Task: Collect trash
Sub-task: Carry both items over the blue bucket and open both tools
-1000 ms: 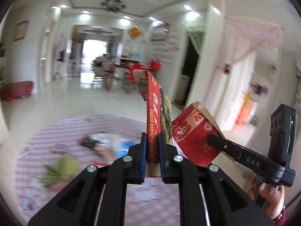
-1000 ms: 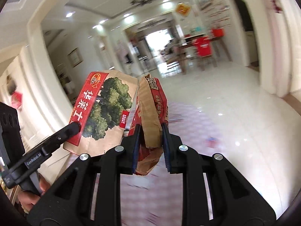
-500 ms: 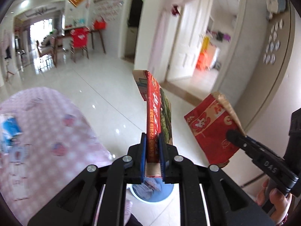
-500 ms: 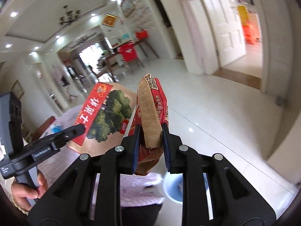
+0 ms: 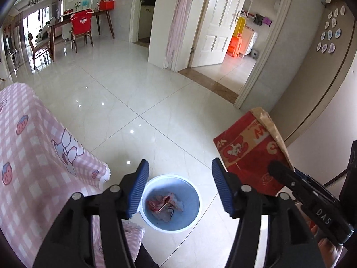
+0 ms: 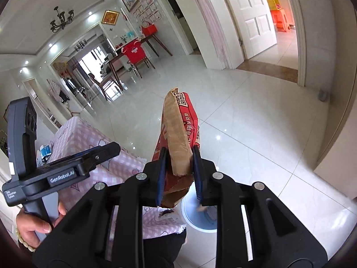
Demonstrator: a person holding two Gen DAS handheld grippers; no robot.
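**Over the bin: one packet left to drop**

You stand on a pale tiled floor (image 5: 156, 93) beside a surface draped in a pink checked cloth (image 5: 33, 156). A small blue bin (image 5: 171, 203) sits on the floor just past the cloth's edge, with crumpled wrappers already lying in its bottom.

Your left gripper (image 5: 178, 187) points steeply down with the bin straight beyond and between its fingers. Those fingers are spreading apart, and nothing is between them.

Your right gripper (image 6: 178, 174) is clenched on a red and brown paper snack bag (image 6: 178, 129). The bag's long axis runs straight out ahead, along the fingers, away from the camera. In the right wrist view the bin's rim (image 6: 200, 225) shows just under the bag's lower end, so this hand is the one with work left: the bag looks about lined up above the opening, perhaps slightly toward the cloth side.

Both hands tilt downward toward the floor, the left more steeply.
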